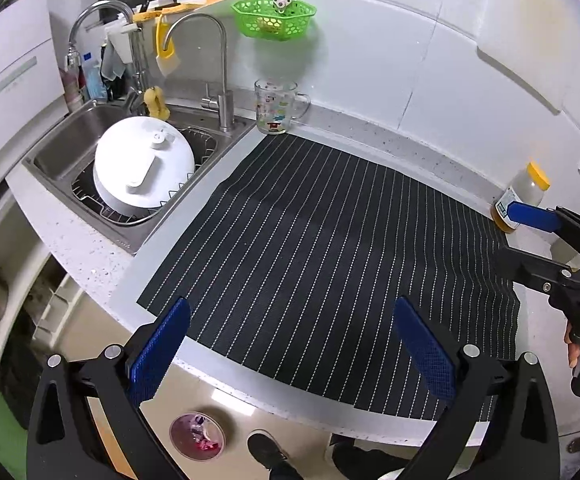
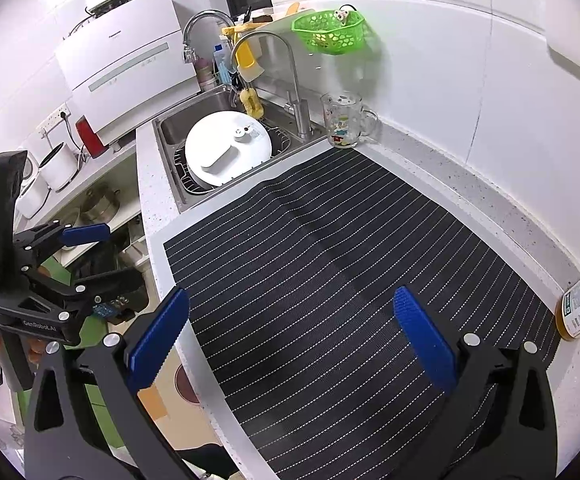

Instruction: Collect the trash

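Below, a round trash bin [image 1: 197, 436] is seen on the floor just off the counter [image 1: 90, 248] edge, its inside holding pink and white scraps. Both the left gripper [image 1: 290, 344] and right gripper [image 2: 290, 336] are held wide apart, empty, over the striped mat [image 1: 329, 240].

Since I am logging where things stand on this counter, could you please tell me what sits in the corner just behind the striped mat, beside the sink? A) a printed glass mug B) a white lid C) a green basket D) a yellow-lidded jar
A: the printed glass mug stands on the counter by the tap at the back corner of the striped mat, next to the sink.
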